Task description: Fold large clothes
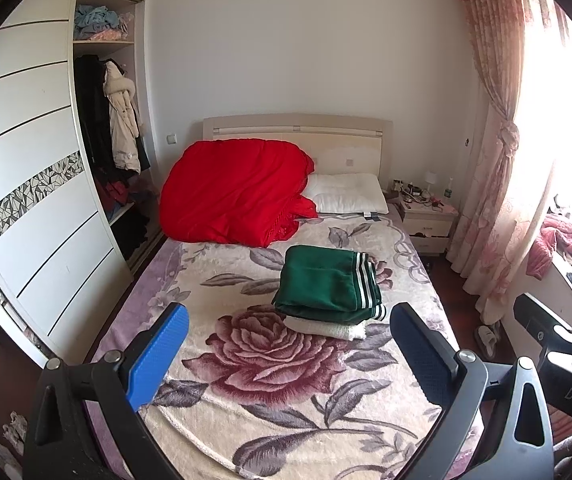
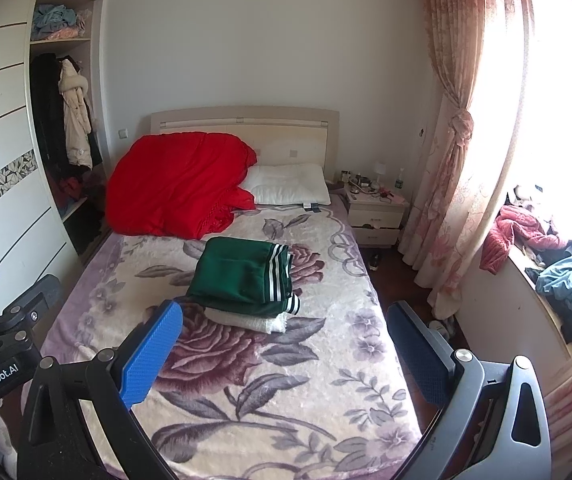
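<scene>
I judge the folding mostly done: the green striped garment (image 1: 328,282) lies folded on top of a folded white piece (image 1: 326,328) in the middle of the floral blanket (image 1: 269,392) on the bed. My left gripper (image 1: 286,356) and right gripper (image 2: 281,354) both hang above the foot of the bed, fingers spread wide and holding nothing. What may be left is the loose heap of clothes on the window ledge (image 2: 554,268), though I cannot tell whether it belongs to the job.

The bed (image 1: 245,408) (floral blanket) carries a red quilt (image 1: 233,192), white pillow (image 1: 346,198) and folded clothes (image 1: 328,288).
</scene>
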